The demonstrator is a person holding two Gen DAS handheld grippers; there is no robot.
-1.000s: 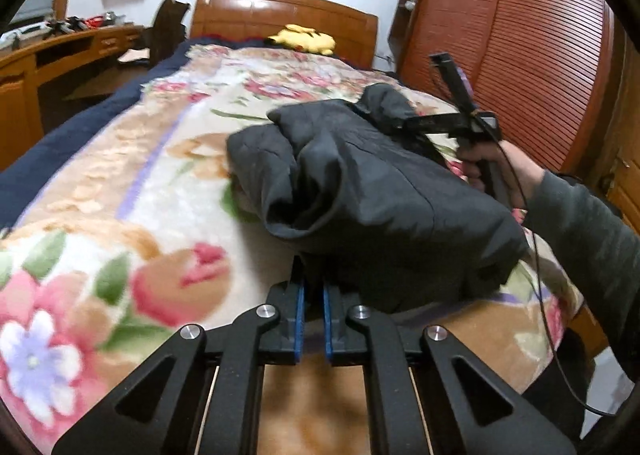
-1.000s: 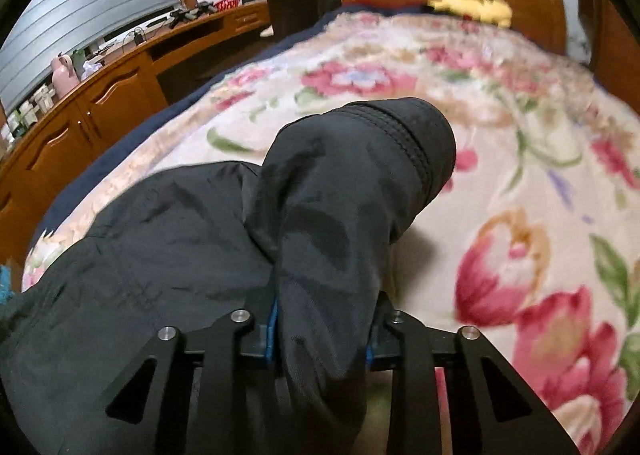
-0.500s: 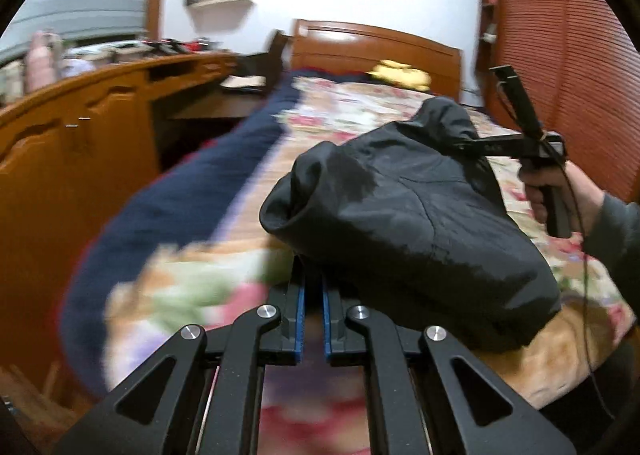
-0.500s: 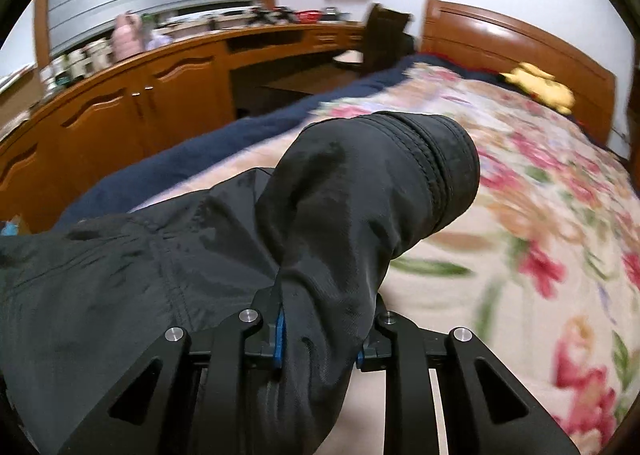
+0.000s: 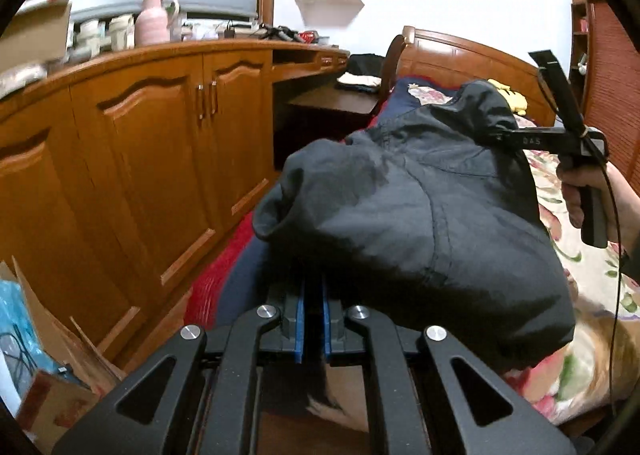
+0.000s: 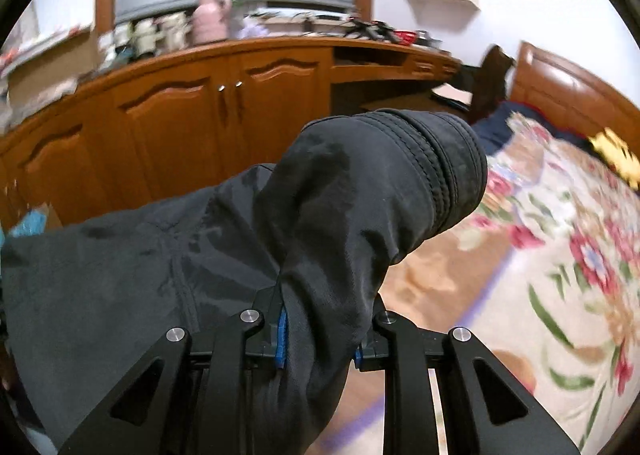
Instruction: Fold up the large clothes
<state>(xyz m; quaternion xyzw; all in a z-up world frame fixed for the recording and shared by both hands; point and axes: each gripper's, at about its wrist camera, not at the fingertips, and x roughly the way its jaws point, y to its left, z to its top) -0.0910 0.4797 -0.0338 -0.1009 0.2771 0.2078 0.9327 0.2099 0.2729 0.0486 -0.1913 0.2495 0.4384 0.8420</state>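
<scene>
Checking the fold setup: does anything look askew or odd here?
Yes. The dark jacket hangs bunched and unfolded between the left tongs and right tongs, out past the edge of the floral bedspread, not flat on it.

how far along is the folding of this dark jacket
Early to midway, by the look of it. Done: the dark jacket is gathered in both grippers. In hand: the left gripper pinches one edge, the right gripper is clamped on a sleeve whose cuff sticks out, and the bunched fabric hangs above the floral blanket. Left: no flat, neat fold shows, so laying it down and squaring it remain.
</scene>
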